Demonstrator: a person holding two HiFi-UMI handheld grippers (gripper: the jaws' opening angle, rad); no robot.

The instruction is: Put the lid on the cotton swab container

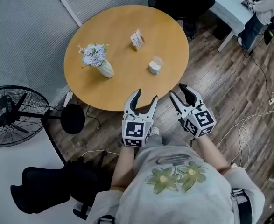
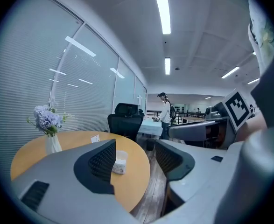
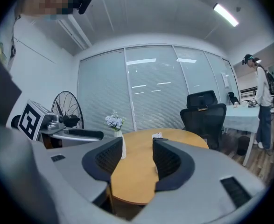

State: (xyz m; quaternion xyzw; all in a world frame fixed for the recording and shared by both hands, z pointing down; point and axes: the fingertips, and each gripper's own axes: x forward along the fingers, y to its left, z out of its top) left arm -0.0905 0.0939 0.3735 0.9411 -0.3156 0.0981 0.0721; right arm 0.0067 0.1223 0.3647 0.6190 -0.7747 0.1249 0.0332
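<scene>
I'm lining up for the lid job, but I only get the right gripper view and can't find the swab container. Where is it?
Observer: The head view shows the container on the right part of the round table, toward the edge nearest you.
Operator: Is the left claw carrying anything?
Observer: No. The left gripper view shows the left claw open, with nothing between its pads.
Operator: What stands closest to the container?
Observer: From above, a small card stand sits farther back and slightly left, clear of it. The vase is well off to the left.
</scene>
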